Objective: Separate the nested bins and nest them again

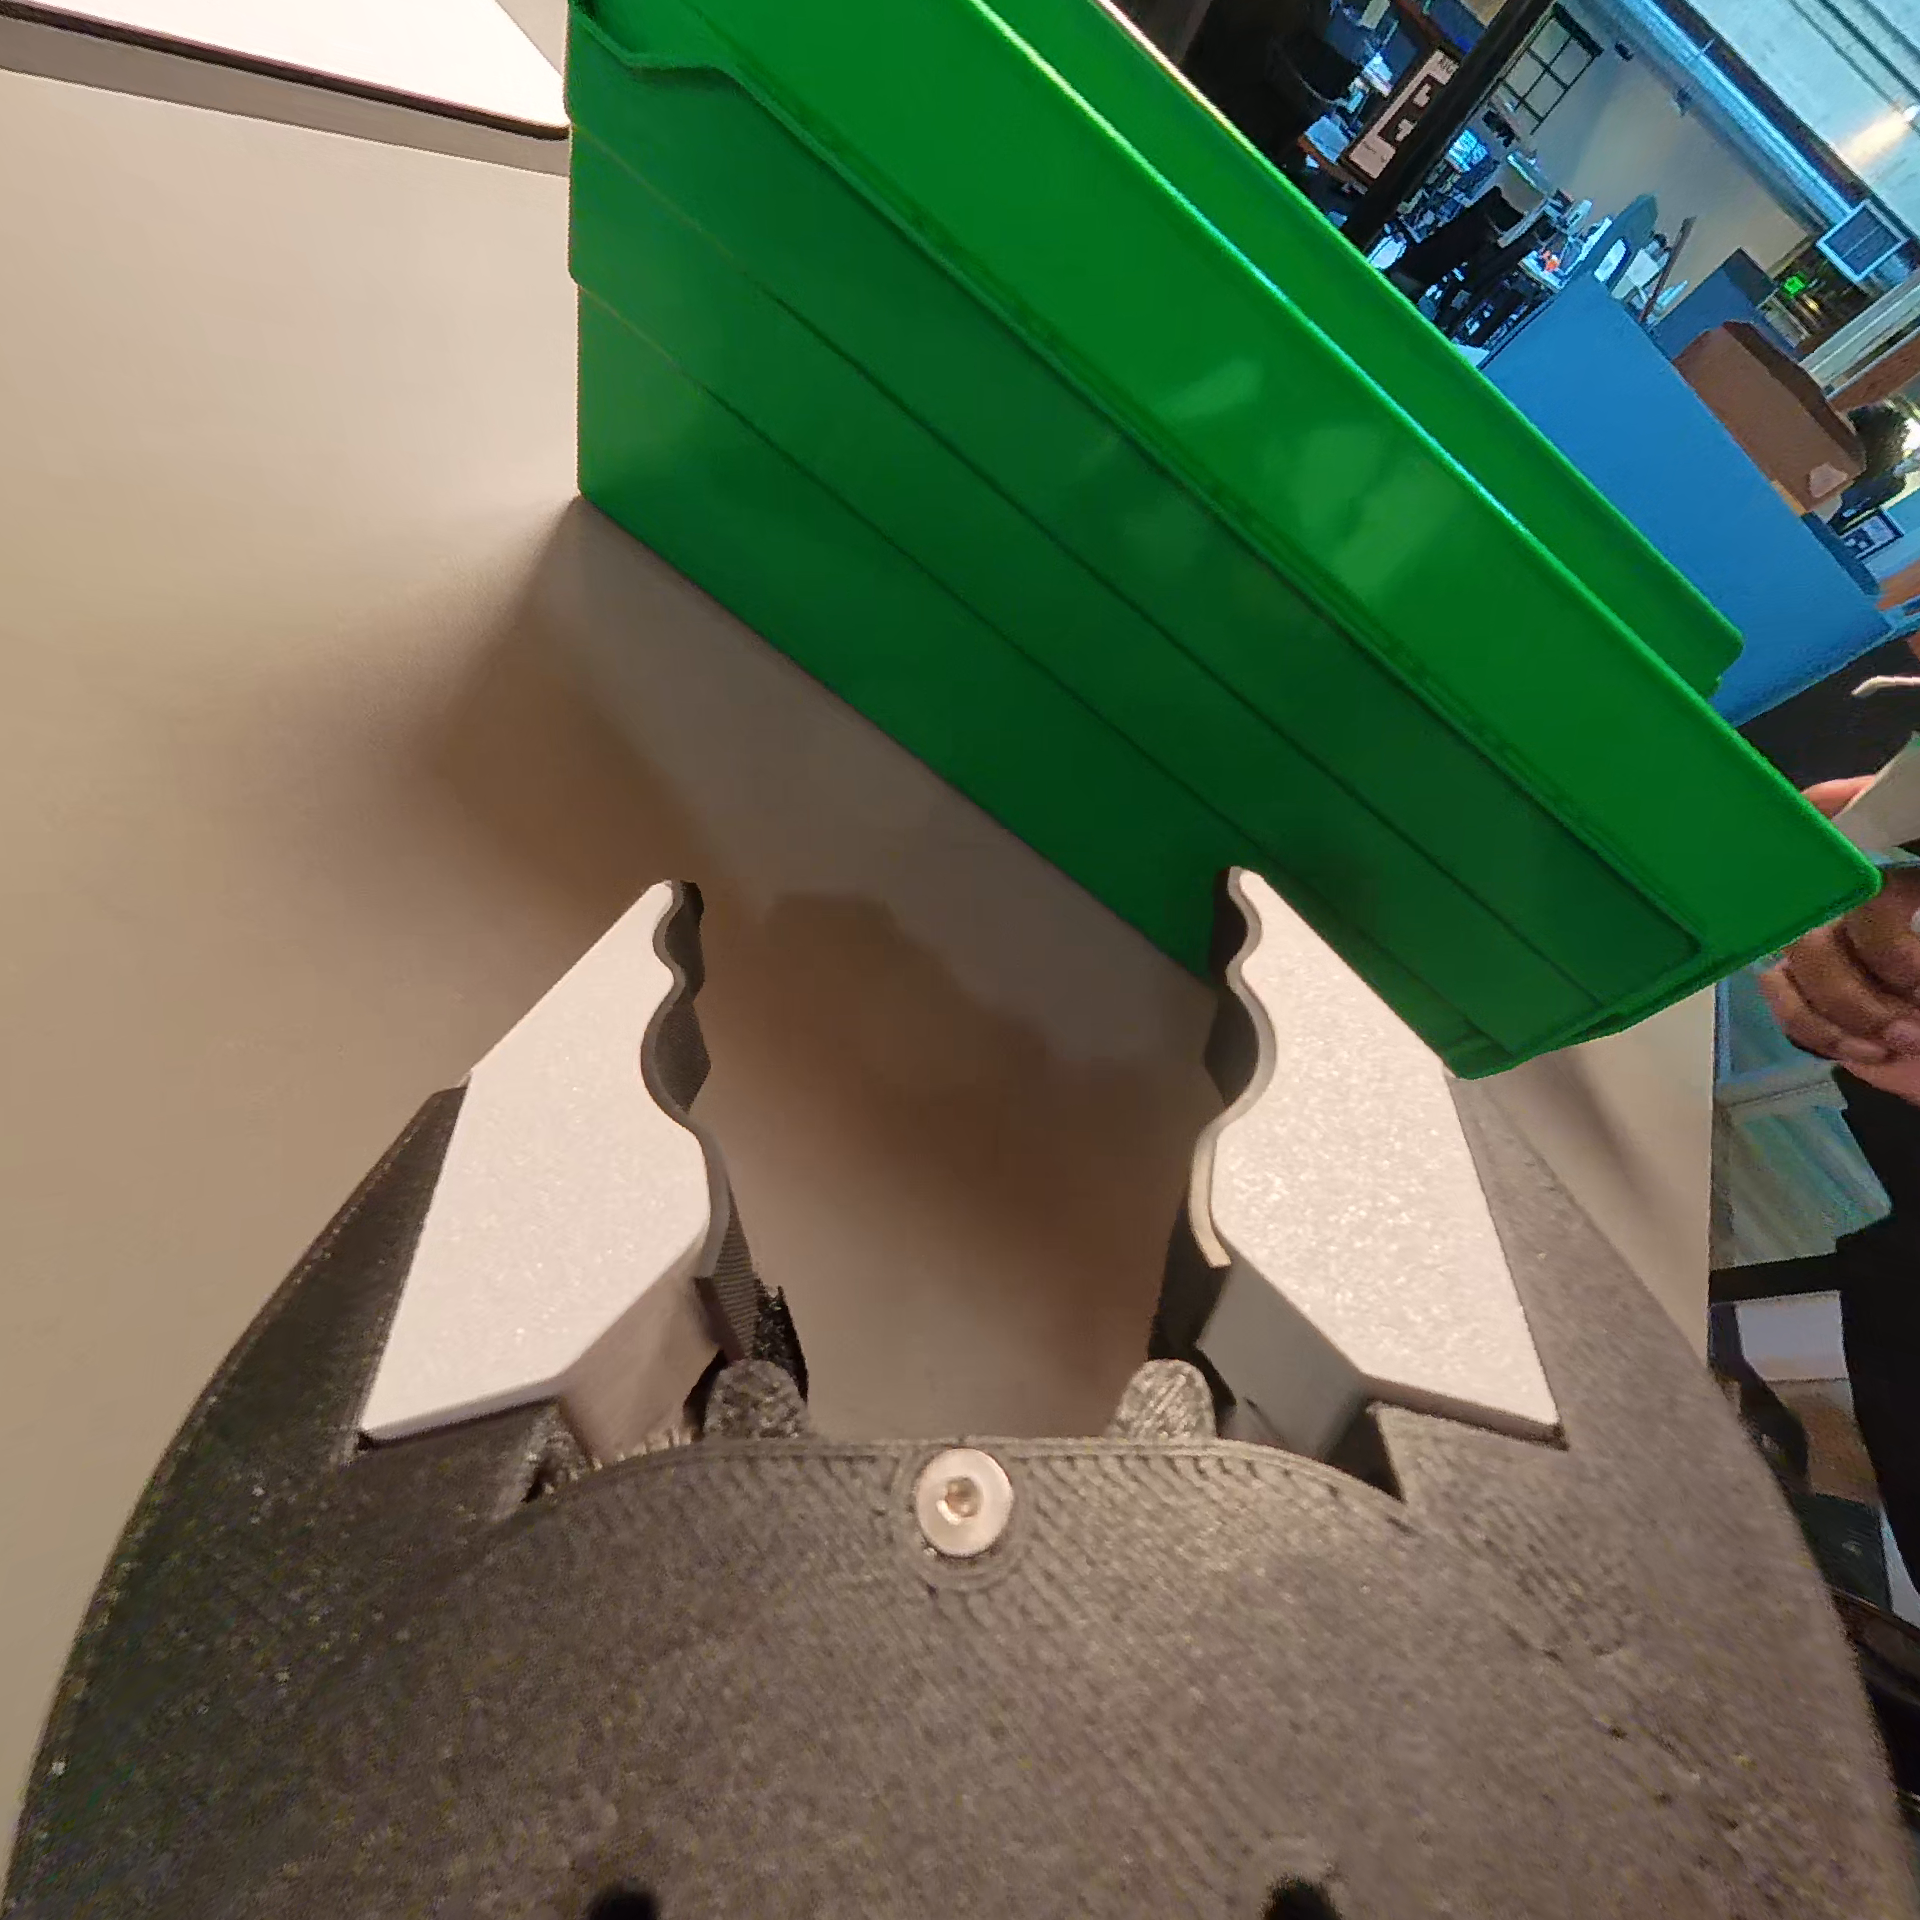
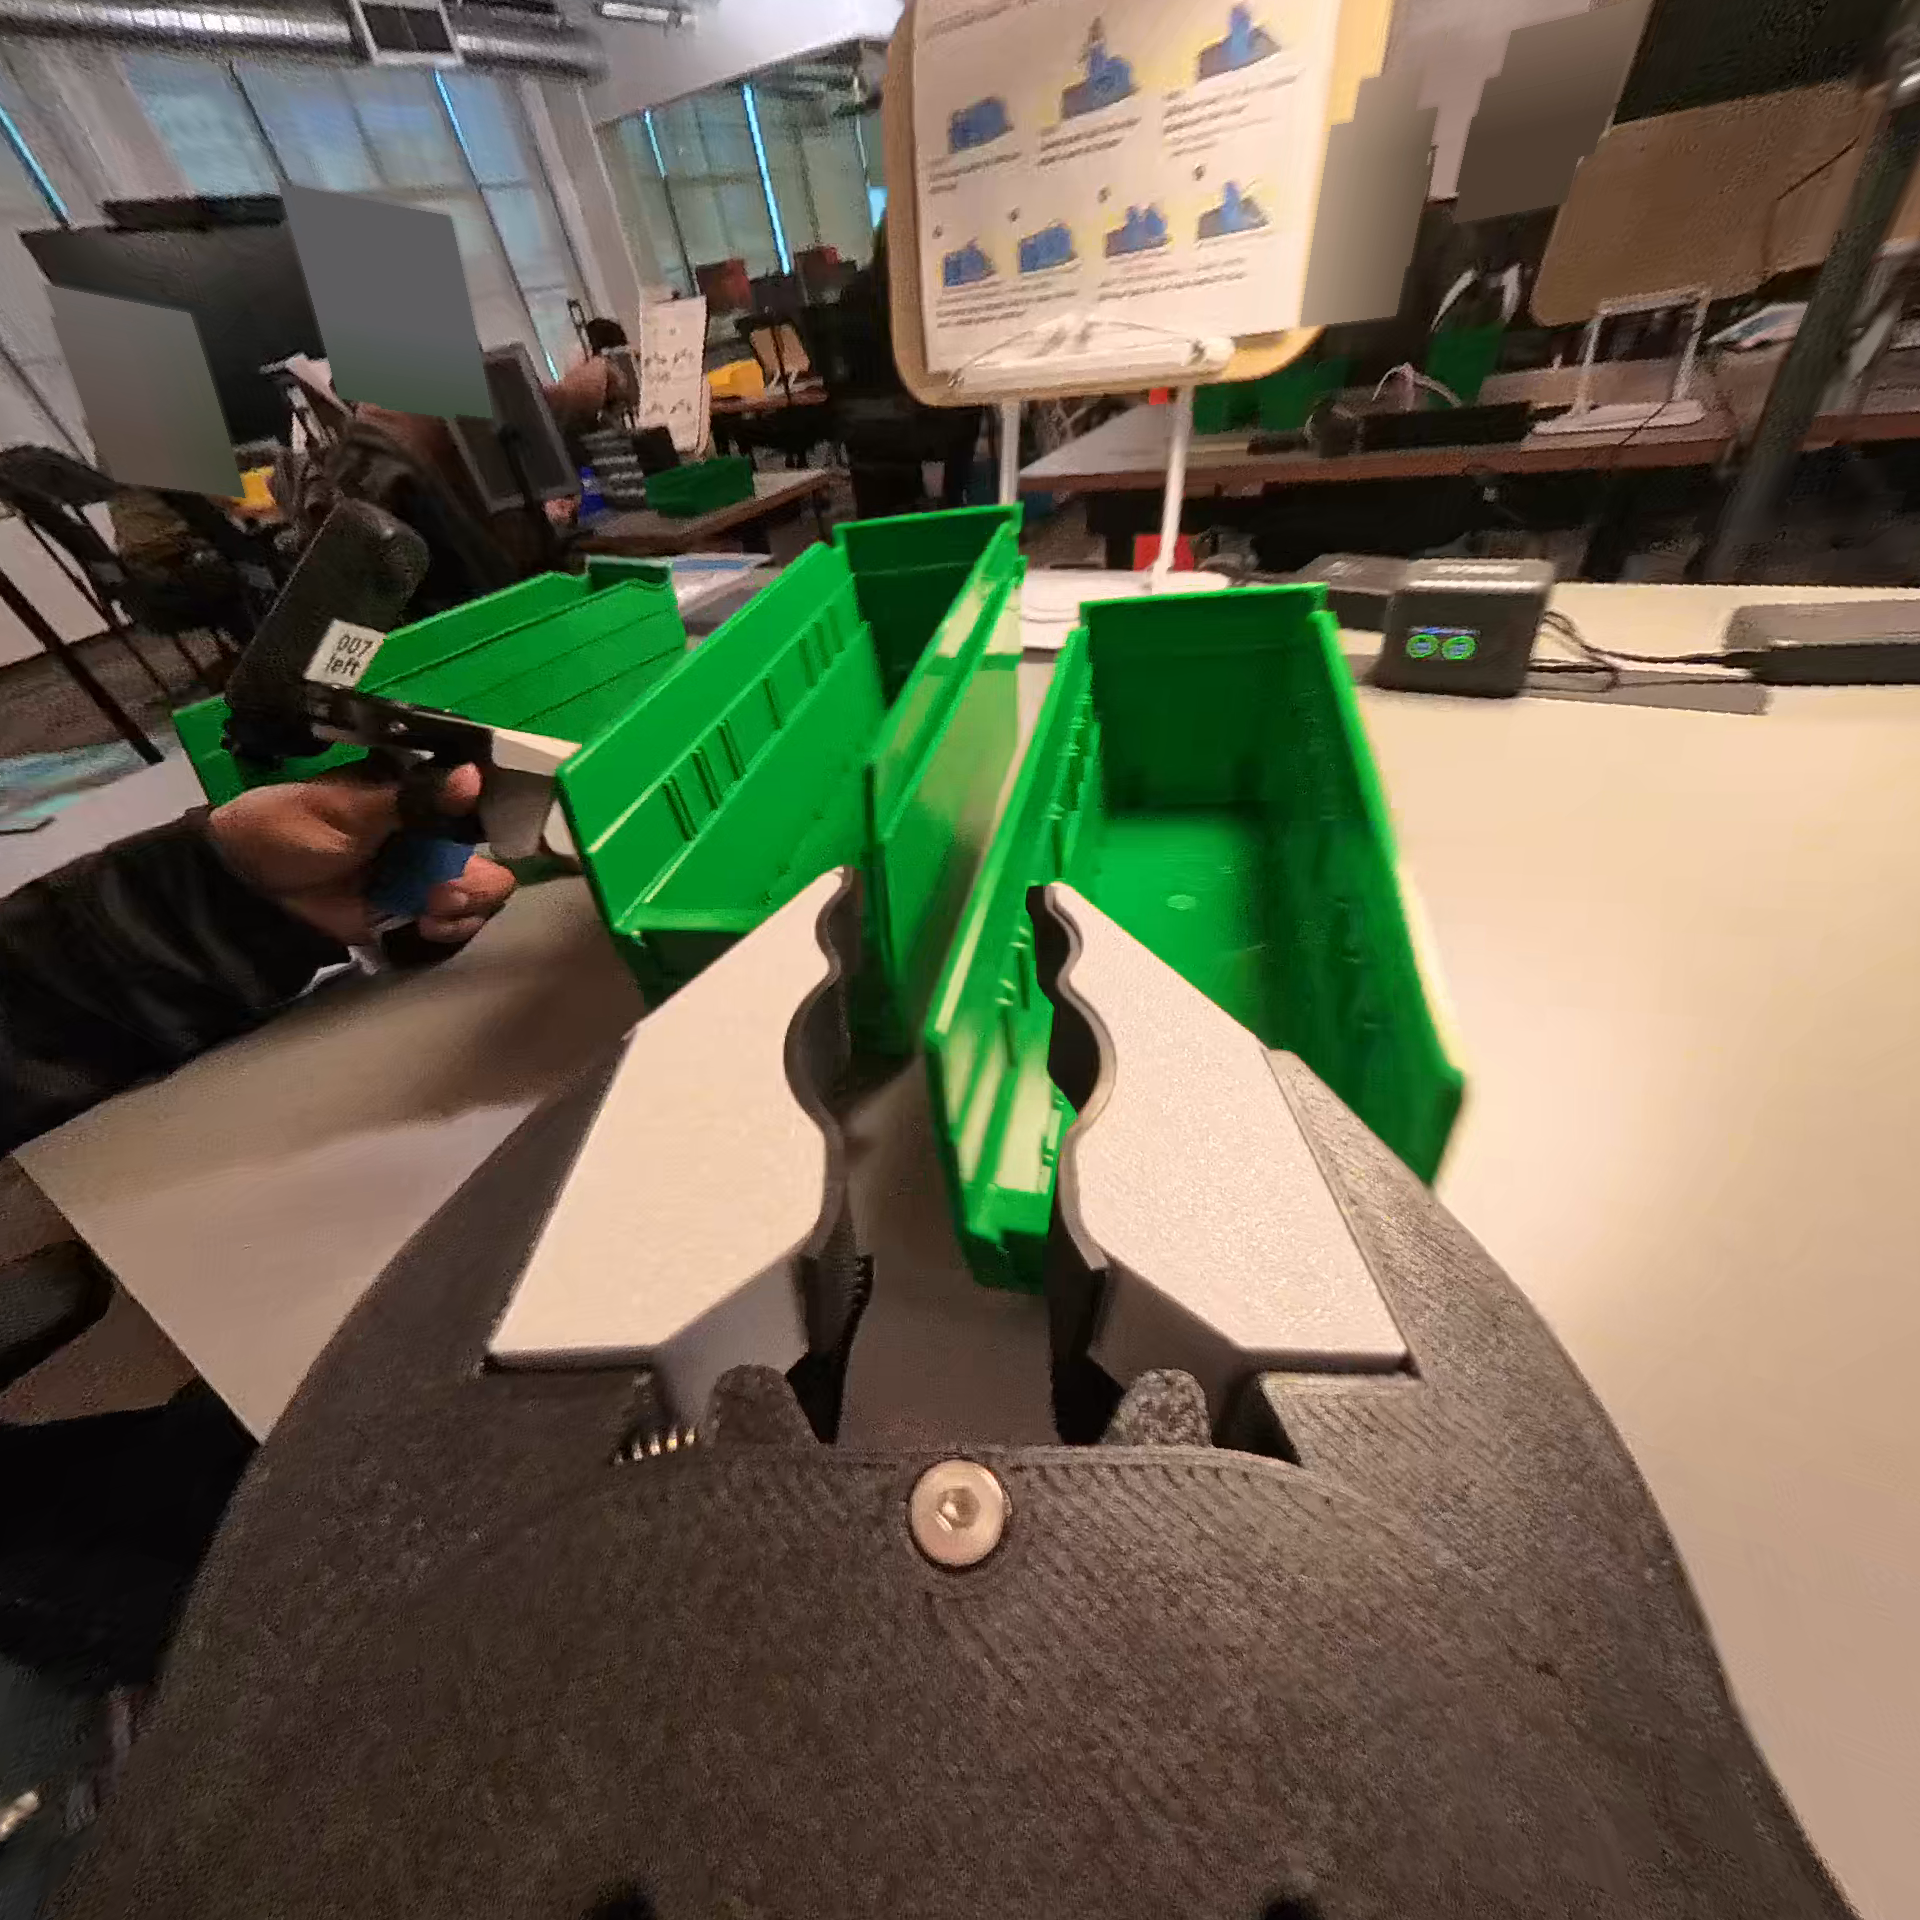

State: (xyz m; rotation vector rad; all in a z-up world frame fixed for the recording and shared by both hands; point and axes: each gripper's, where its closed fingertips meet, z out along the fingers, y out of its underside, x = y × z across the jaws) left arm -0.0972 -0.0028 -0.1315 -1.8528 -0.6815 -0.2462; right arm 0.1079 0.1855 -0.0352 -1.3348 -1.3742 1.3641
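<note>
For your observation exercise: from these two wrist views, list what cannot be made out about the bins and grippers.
- Left wrist view: green bin interior hidden by its own wall; top cut by the frame edge.
- Right wrist view: right-hand bin motion-blurred; its wall stands between the right gripper fingers, contact unclear.
- Left gripper fingertips hidden behind the middle bin.

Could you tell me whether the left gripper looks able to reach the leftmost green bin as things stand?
Probably yes: the left gripper is open with its fingers beside the leftmost green bin, and only bare table lies between.
</note>
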